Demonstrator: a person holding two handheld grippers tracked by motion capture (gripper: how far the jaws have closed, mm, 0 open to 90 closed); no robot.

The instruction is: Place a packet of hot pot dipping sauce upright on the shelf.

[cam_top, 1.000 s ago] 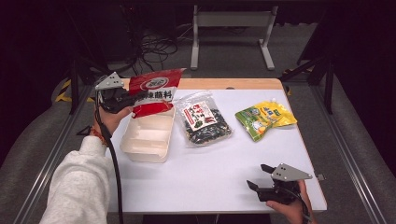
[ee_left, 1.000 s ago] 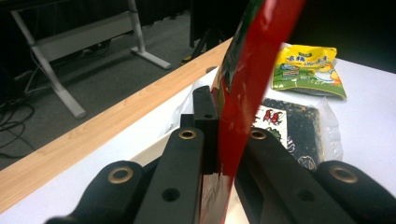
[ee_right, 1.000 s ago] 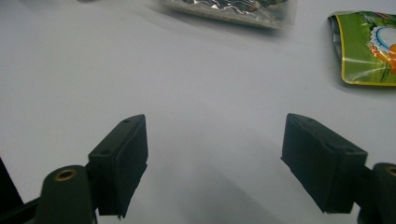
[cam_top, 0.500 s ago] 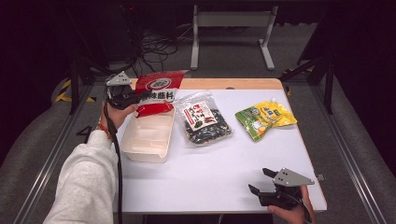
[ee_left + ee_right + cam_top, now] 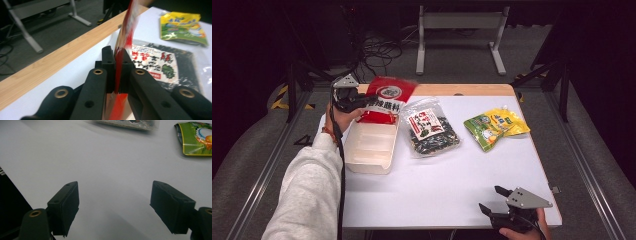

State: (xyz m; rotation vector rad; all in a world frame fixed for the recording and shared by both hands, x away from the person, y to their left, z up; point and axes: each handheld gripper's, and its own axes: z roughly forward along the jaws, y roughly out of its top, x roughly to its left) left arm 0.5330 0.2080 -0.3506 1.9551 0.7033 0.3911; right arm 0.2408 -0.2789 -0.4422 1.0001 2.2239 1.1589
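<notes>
The bench has a white top with a bare wooden strip along its far edge. A shallow cream tray lies on it at the left. Just right of the tray lies a clear bag of dark seaweed. Farther right of the tray, apart from that bag, lies a green and yellow pouch.

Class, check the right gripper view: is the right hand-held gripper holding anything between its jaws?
No, the right hand-held gripper has its jaws spread wide apart, with bare white table showing between them.
</notes>
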